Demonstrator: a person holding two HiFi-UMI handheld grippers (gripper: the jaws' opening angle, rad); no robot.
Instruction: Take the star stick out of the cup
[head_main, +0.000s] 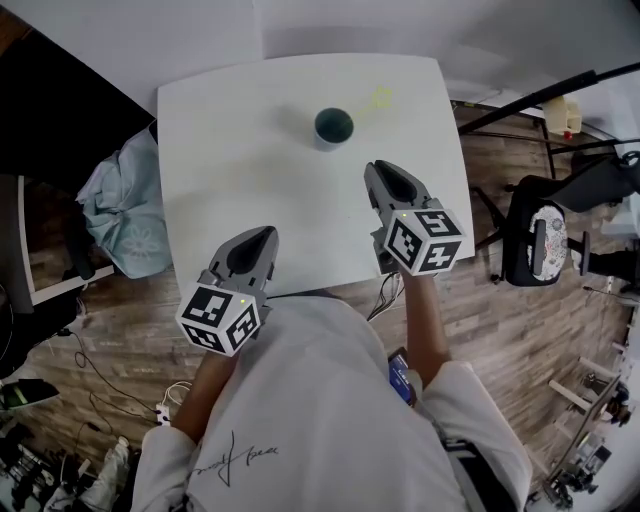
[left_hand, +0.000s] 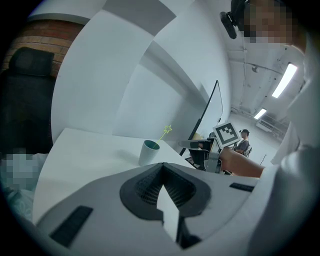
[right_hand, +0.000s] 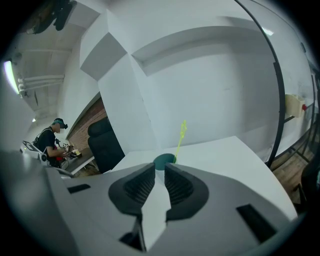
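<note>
Star stick (head_main: 378, 98) leans in the teal cup (head_main: 333, 127) on the white table (head_main: 230, 150). My right gripper (head_main: 384, 172), near the cup, has its jaws slightly parted and empty. My left gripper (head_main: 262, 236), farther from the cup, is closed on nothing.

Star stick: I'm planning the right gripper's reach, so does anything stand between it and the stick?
Nothing visible does. Only bare table lies between the right gripper and the cup, and the star stick leans out over the cup's rim, unobstructed.
</note>
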